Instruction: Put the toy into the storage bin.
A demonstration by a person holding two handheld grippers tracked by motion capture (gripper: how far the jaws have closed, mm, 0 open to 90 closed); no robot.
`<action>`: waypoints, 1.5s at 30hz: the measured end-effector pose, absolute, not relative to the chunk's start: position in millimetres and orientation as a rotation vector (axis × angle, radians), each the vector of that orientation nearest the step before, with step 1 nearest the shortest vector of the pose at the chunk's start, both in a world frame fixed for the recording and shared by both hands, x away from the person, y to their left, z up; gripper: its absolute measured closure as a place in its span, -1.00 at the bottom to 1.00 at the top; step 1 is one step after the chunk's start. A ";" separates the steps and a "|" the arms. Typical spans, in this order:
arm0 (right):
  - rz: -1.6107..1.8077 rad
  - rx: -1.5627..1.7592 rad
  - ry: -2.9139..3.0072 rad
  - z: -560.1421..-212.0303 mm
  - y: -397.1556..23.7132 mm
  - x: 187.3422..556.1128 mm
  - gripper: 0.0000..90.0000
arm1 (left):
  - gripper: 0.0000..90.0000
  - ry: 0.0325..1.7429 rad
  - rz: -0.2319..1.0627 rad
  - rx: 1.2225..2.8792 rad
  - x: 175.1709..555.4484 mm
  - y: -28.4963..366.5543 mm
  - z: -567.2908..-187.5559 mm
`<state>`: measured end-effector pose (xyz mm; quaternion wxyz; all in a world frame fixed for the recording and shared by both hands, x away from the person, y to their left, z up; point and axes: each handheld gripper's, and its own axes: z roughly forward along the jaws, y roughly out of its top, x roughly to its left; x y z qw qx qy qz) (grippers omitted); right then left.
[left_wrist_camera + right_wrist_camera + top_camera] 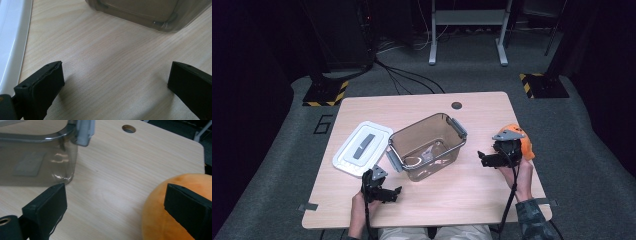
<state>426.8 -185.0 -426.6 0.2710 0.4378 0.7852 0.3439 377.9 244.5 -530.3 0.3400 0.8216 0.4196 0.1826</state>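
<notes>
Our left gripper (395, 193) and right gripper (482, 158) gape wide, holding nothing; between them the clear bin (428, 146) stands lidless, its white lid (362, 148) alongside, an orange fruit (162, 207) by our right.

Jaws wide apart; orange fruit (172, 205) at right jaw; clear container (37, 157) upper left.

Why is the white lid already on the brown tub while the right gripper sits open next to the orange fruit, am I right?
Not quite: the white lid lies flat on the table, left of the open brown tub, as the high view shows. The right gripper is indeed open beside the orange fruit.
</notes>
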 end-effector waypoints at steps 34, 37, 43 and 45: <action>0.842 1.611 1.973 -436.2 -275.8 481.9 -0.93 | -0.99 1.091 0.471 2.141 377.7 244.5 -530.0; 0.892 1.626 1.981 -443.1 -277.1 484.6 -0.77 | -0.99 1.092 0.469 2.141 377.6 244.4 -530.0; 0.881 1.640 1.983 -449.5 -269.8 485.9 -0.44 | -0.99 1.092 0.467 2.141 377.7 244.5 -529.9; 0.870 1.626 1.985 -451.3 -267.1 486.4 -0.27 | -0.99 1.092 0.470 2.138 377.6 244.3 -530.2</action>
